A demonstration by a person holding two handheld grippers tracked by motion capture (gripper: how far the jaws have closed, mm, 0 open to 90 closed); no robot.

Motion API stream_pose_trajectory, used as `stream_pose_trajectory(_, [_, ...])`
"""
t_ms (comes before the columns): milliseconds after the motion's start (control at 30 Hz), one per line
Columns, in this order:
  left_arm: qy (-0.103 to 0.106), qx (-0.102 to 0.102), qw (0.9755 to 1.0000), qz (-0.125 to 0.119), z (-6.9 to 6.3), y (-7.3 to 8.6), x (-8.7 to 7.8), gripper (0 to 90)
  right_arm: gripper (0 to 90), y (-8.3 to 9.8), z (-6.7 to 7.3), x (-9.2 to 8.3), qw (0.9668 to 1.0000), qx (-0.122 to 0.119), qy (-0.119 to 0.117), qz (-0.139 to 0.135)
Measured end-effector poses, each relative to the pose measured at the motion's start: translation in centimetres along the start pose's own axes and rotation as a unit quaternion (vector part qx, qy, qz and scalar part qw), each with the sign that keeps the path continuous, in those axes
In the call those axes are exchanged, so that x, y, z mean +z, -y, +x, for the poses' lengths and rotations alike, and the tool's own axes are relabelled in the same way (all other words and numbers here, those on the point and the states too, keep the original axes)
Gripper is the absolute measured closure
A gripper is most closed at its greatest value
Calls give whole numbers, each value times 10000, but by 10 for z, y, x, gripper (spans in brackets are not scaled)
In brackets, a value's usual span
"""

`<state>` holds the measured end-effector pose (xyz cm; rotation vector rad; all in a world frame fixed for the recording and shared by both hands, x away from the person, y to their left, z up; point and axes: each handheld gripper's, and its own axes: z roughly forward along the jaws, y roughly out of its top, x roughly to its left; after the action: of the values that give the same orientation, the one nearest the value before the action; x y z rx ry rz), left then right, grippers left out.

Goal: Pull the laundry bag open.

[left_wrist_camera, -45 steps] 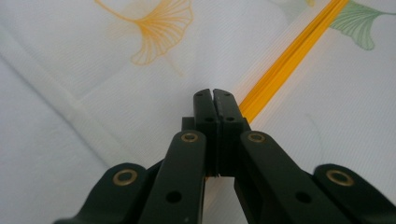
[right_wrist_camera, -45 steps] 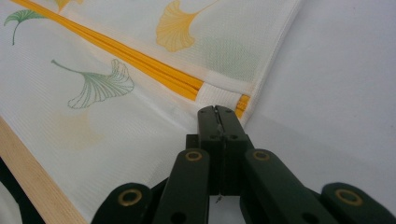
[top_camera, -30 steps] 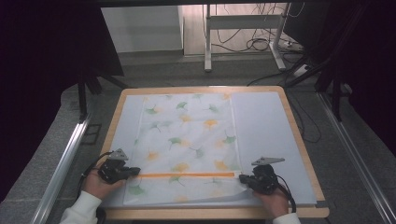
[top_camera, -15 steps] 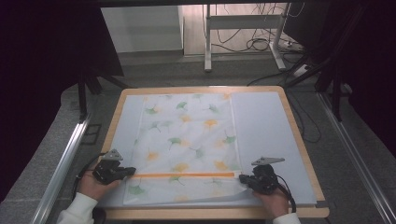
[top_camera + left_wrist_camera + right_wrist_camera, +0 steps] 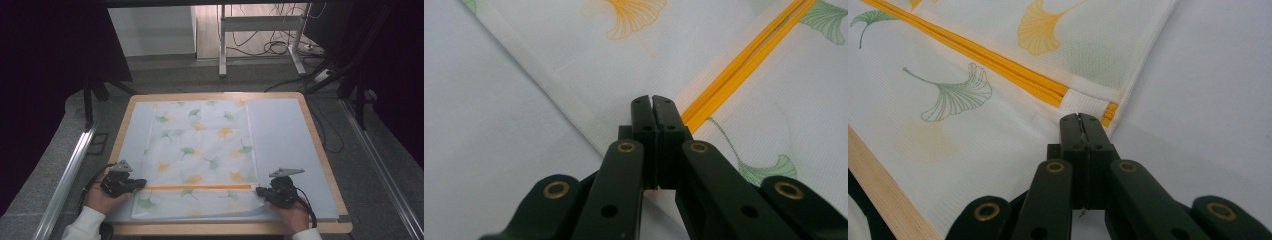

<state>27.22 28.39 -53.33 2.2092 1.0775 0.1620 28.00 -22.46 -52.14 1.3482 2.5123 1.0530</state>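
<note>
A white mesh bag printed with green and orange ginkgo leaves lies flat on a pale sheet. An orange zipper runs across it near the front. My left gripper sits at the zipper's left end, jaws shut. In the left gripper view its tips rest over the bag's hemmed edge beside the zipper, with no fabric visible between them. My right gripper is shut at the zipper's right end; its tips touch the white tab beside the zipper.
The sheet covers a wooden table, whose edge lies close to the bag's front. Bare sheet lies right of the bag. Metal rails flank the table on the floor. A desk frame with cables stands behind.
</note>
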Motion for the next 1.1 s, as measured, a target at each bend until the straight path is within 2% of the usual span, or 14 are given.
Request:
stream_pose_trajectory(233, [11,15,9999,-107,0,-1,-1,865,897,-1,4,0,9999,-75,84,29])
stream_pose_trajectory(300, [-31,1,9997,-223,-1,-1,-2,845,897,-2,4,-1,9999,-117,70,19])
stream_pose_trajectory(333, [-65,-6,9995,-315,-2,-2,-4,827,897,-2,4,-1,9999,-102,44,-16])
stream_pose_trajectory(467, [-79,-41,9974,-719,-5,-5,-10,744,896,-8,7,-10,9988,-321,-145,-348])
stream_pose_trajectory(533, [-117,-51,9964,-841,-7,-8,-10,700,892,-13,7,-14,9976,-432,-172,-517])
stream_pose_trajectory(633, [-294,-100,9956,-884,-8,-13,-7,577,779,-21,4,-15,9956,-530,-142,-753])
stream_pose_trajectory(733, [-409,-169,9950,-896,-7,-20,-3,472,691,-30,-3,-11,9949,-493,-40,-881])
stream_pose_trajectory(833, [-566,-117,9944,-880,-3,-27,2,378,628,-40,-11,-7,9943,-446,92,-960])
stream_pose_trajectory(900, [-690,-88,9933,-922,2,-32,5,350,594,-46,-17,-5,9932,-432,204,-1059])
stream_pose_trajectory(1000, [-854,-114,9909,-1035,13,-39,11,335,530,-52,-26,-1,9931,-306,390,-1058])
stream_pose_trajectory(1100, [-938,-163,9889,-1138,23,-41,13,337,484,-51,-33,-1,9929,-187,544,-1038])
